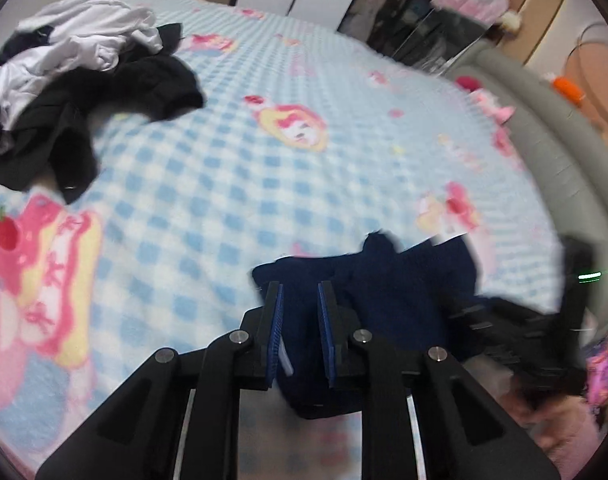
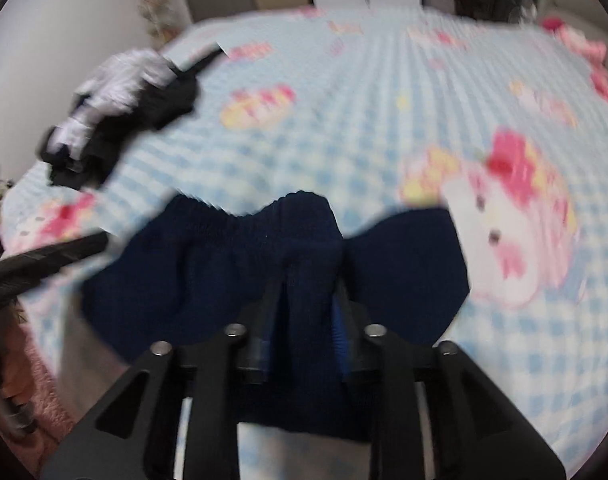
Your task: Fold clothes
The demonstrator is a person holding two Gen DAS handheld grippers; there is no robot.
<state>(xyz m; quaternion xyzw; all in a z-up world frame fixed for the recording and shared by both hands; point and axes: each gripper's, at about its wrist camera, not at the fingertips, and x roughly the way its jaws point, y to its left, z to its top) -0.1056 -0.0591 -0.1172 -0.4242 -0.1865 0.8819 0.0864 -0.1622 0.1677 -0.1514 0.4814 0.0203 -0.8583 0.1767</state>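
A navy garment with an elastic waistband (image 2: 183, 264) lies bunched at the near edge of the bed. My right gripper (image 2: 308, 292) is shut on a raised fold of it, which stands up between the fingers. In the left wrist view the same navy garment (image 1: 404, 292) spreads to the right. My left gripper (image 1: 299, 296) has its blue pads narrow around the cloth's left end, and the cloth fills the gap. The right gripper (image 1: 504, 332) shows there as a black blur at the right. Part of the left gripper (image 2: 43, 260) enters the right wrist view from the left.
A blue-and-white checked blanket with pink cartoon prints (image 1: 243, 160) covers the bed. A pile of white and black clothes (image 1: 83, 72) lies at the far left, seen smaller as the pile (image 2: 115, 112). A grey padded bed frame (image 1: 544, 140) runs along the right.
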